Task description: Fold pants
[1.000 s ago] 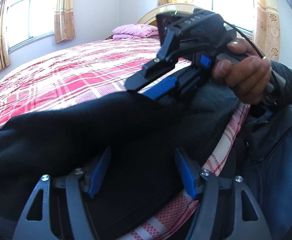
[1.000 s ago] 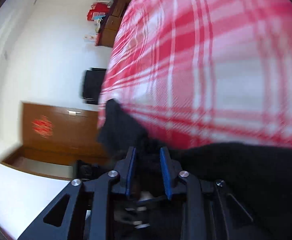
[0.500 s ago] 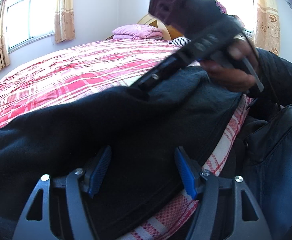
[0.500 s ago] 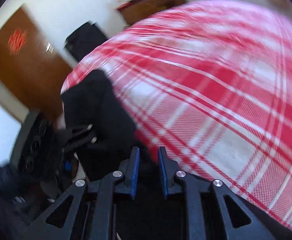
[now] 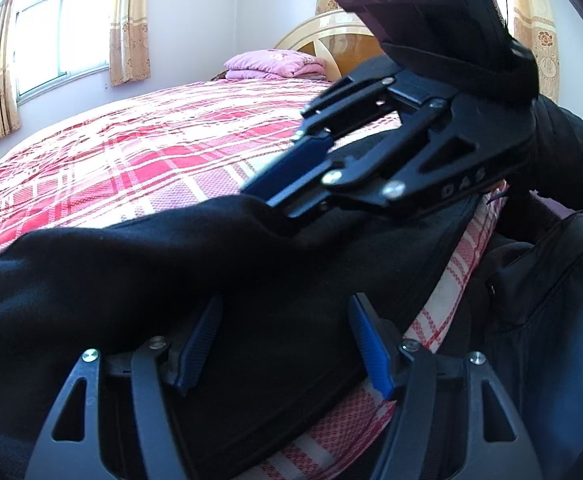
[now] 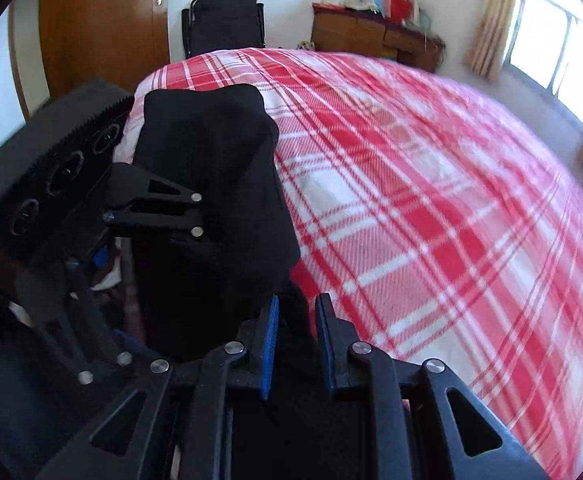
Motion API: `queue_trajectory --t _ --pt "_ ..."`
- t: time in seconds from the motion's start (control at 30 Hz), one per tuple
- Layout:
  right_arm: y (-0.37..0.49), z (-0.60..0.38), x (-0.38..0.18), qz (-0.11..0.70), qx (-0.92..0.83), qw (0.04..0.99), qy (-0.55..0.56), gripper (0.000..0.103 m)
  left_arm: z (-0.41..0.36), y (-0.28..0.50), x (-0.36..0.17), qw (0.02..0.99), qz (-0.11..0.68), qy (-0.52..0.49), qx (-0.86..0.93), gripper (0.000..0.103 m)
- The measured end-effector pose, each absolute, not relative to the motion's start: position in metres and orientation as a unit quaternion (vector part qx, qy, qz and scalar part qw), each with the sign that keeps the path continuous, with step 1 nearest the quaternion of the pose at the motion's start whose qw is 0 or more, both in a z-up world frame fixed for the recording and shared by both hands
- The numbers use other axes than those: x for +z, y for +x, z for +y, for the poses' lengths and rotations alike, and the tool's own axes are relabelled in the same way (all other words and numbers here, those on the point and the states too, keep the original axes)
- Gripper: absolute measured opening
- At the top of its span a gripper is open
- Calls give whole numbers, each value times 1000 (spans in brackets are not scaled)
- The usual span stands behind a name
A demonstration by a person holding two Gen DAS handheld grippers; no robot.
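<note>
Black pants (image 5: pixel 139 272) lie on the bed (image 5: pixel 131 160); right tool (image 6: pixel 295 336) pinches a fold, left tool (image 5: pixel 283 344) gapes over cloth. Next: carry the fold across.

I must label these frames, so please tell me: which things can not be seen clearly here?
- Pants: left view, far end cut by the left edge.
- Left gripper: whether its pads press the cloth, hidden by dark fabric.
- Right gripper: fold between its pads, black on black.
- Bed: right view, blurred.
</note>
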State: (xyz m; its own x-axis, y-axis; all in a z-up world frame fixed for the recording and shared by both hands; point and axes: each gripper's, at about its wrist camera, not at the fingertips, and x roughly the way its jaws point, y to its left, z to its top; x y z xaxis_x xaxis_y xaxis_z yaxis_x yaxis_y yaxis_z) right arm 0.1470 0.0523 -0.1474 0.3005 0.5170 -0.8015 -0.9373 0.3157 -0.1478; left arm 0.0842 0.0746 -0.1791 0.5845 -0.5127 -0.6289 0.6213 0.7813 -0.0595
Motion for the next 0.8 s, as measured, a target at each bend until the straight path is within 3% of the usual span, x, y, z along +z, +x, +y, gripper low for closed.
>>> queue_trajectory --t 0.1,0.13,0.5,0.8 --pt "152 63 -157 346 474 740 -328 17 74 85 -180 886 326 88 -318 70" --pt "155 66 -158 355 475 738 -322 5 74 85 -180 886 326 88 -319 70" --pt "217 41 -129 384 403 808 -193 2 78 84 -180 887 321 88 -320 70" --pt "265 47 -158 400 331 831 -201 0 77 81 -180 886 320 94 -321 70"
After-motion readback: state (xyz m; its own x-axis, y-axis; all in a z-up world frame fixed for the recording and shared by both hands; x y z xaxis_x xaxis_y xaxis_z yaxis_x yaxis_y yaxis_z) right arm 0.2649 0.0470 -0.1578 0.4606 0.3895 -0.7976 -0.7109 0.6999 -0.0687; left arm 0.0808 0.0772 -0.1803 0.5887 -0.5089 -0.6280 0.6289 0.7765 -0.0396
